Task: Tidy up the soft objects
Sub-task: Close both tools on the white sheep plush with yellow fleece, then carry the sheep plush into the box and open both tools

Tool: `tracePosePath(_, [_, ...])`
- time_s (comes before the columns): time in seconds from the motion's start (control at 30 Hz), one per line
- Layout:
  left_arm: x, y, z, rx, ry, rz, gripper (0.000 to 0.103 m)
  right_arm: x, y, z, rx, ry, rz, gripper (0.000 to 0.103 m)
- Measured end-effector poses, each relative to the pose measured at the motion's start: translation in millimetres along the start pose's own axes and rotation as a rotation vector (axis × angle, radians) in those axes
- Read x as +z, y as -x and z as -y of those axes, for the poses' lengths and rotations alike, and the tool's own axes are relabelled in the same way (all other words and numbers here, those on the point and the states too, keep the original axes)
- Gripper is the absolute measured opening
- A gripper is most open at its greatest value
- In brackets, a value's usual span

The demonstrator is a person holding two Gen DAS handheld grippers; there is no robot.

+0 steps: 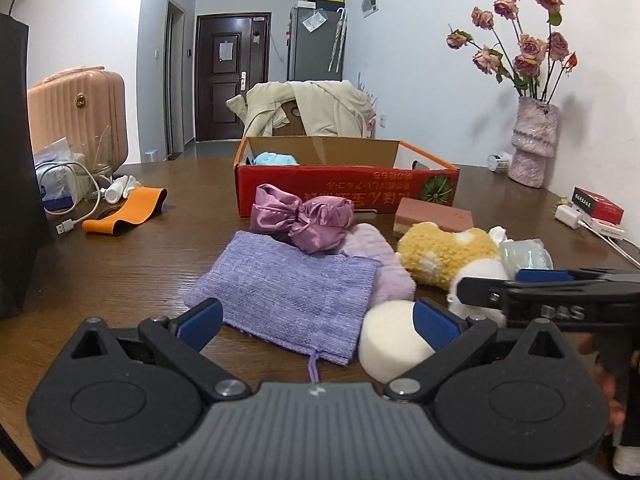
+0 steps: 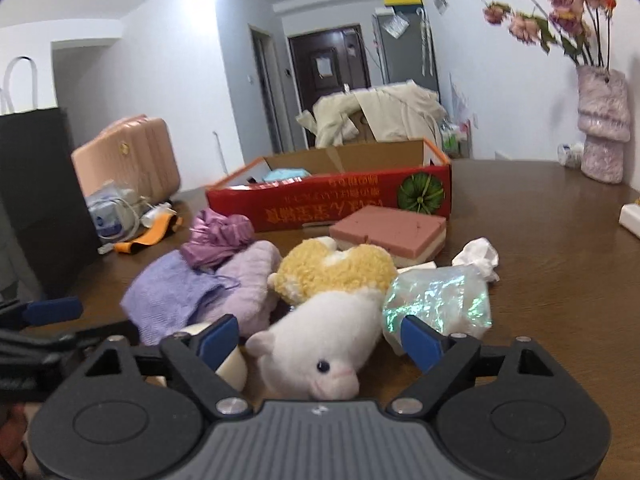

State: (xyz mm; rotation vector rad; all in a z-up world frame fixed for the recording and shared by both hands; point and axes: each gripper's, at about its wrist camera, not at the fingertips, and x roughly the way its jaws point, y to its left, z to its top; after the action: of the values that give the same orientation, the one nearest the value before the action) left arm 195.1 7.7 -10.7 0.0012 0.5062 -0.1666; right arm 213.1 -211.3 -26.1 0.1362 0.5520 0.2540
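Lying between the spread, untouching pads of the right hand-held gripper (image 2: 318, 340), the white plush toy (image 2: 320, 344) rests on the bench (image 2: 540, 280).

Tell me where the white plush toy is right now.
In the right wrist view, the white plush toy lies on the table between the right gripper's open fingers, just in front of the yellow plush.

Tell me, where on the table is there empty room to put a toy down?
Bare wood lies left of the purple cloth, between it, the orange band and the black bag. More shows right of the red box, toward the vase. The middle pile around the white plush is crowded.
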Motion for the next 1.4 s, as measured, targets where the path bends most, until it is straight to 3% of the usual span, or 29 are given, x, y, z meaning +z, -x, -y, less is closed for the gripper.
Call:
tracePosePath(0.13, [0,-2,-2,0.003,0.009,-0.010,0.103,-4,-4,-1,0.011,0.047,-0.034,0.064])
tracePosePath(0.4, [-3,8,23,-0.049,-0.016,-0.008,0.103,-31,64,33,0.116,0.073,-0.067,0.058])
tracePosePath(0.5, [-3,19,41,-0.124,-0.024,0.004,0.103,-41,93,48,0.139,0.046,-0.058,0.058])
tracePosePath(0.63, [-5,23,70,-0.290,-0.017,-0.008,0.102,-44,112,67,0.143,-0.005,-0.014,0.058])
tracePosePath(0.73, [-7,13,94,-0.313,-0.056,-0.044,0.096,-43,109,77,0.147,-0.057,-0.008,0.059])
tracePosePath(0.83, [-5,0,96,-0.322,-0.030,-0.070,0.093,-42,102,80,0.133,-0.075,-0.001,0.056])
tracePosePath(0.93, [-2,-14,86,-0.297,0.026,-0.107,0.082,-42,96,81,0.173,-0.080,-0.008,0.056])
tracePosePath(1.0, [-2,-23,80,-0.317,0.056,-0.139,0.069,-42,90,76,0.190,-0.064,-0.023,0.056])
tracePosePath(1.1, [-3,-35,75,-0.346,0.112,-0.173,0.066,-43,81,72,0.198,-0.064,-0.048,0.054])
tracePosePath(1.17, [-5,-40,73,-0.368,0.126,-0.188,0.056,-42,78,72,0.204,-0.086,-0.050,0.052])
tracePosePath(1.3, [5,-30,69,-0.380,0.131,-0.153,0.051,-31,83,69,0.218,-0.083,-0.029,0.046])
tracePosePath(1.4, [24,-21,59,-0.405,0.152,-0.088,0.051,-11,88,67,0.239,-0.098,0.037,0.045])
